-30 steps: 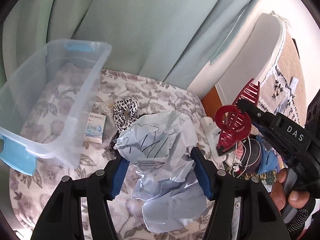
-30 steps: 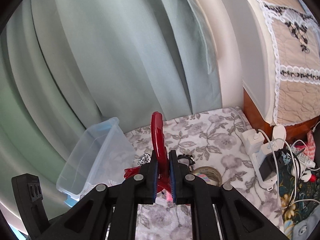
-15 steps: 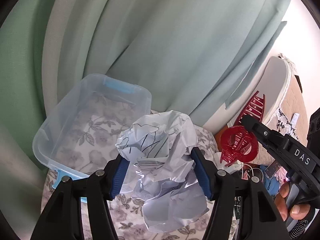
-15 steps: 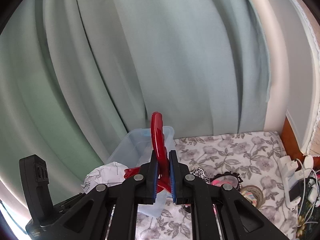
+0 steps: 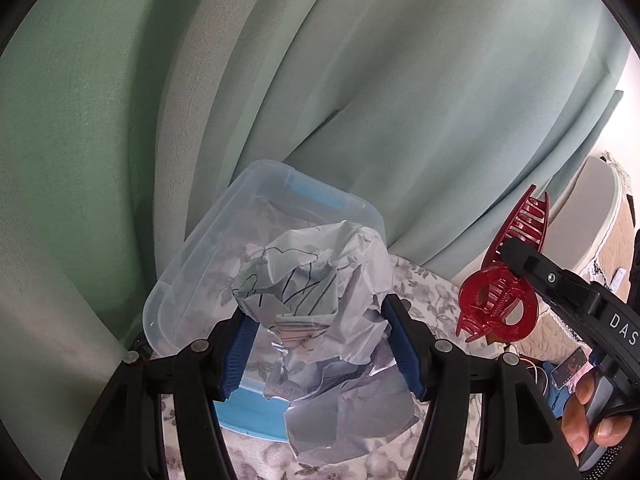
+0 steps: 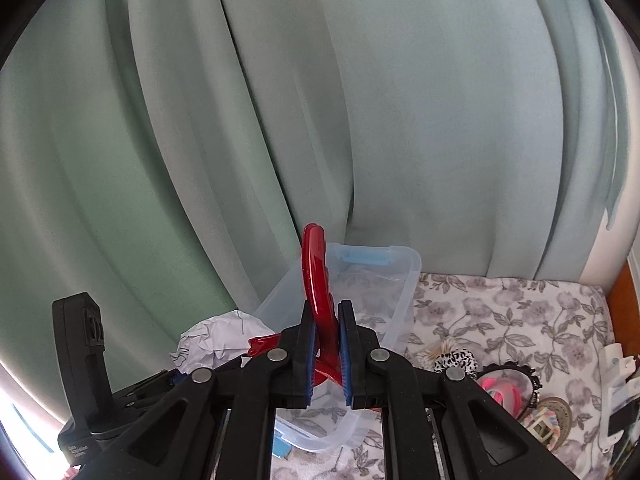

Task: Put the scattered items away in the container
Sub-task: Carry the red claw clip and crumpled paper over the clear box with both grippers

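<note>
My left gripper [image 5: 320,344] is shut on a crumpled ball of white paper [image 5: 316,304] with black lines, held over the near end of the clear plastic container [image 5: 200,264] with blue handles. My right gripper [image 6: 325,344] is shut on a red hair claw clip [image 6: 314,264], whose curved back sticks up in front of the container [image 6: 400,292]. In the left wrist view the same clip [image 5: 500,304] hangs to the right of the paper. The paper ball [image 6: 216,340] shows at lower left in the right wrist view. The container's floor looks bare.
The container rests on a floral grey-and-white cloth [image 6: 500,308]. On it to the right lie a leopard-print scrunchie [image 6: 456,360], a black-framed round mirror [image 6: 504,388], a tape roll [image 6: 548,420] and a white power strip [image 6: 616,380]. Green curtains [image 6: 280,120] hang close behind.
Both grippers have swung left and risen toward the container, still gripping the paper and the clip. The container now lies straight ahead in both views.
</note>
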### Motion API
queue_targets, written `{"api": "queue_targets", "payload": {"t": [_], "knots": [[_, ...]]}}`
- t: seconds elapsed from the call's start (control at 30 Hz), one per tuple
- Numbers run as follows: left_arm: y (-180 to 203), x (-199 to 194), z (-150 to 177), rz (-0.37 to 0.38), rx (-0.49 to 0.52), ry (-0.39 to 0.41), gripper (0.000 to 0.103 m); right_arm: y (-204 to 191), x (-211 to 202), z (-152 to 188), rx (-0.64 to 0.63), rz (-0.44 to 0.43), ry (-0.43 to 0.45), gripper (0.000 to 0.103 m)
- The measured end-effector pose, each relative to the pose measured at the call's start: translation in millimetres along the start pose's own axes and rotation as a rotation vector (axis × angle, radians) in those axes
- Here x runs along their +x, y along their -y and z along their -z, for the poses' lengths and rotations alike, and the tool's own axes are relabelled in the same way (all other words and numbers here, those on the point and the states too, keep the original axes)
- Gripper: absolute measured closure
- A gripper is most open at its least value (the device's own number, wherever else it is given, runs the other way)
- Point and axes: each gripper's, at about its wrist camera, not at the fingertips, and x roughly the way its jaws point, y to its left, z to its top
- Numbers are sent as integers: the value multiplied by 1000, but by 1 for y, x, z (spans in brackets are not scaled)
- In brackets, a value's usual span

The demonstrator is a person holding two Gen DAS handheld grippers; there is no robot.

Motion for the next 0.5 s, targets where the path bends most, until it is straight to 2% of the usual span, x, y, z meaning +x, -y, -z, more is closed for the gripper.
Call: {"api": "queue_targets", "payload": {"t": [0.2, 0.5], "knots": [[-18, 16, 1, -30, -31, -34, 39, -6, 31, 0, -9, -6, -53, 92], [-41, 40, 3, -115, -71, -93, 39, -11, 73, 10, -33, 10, -137, 92]]}}
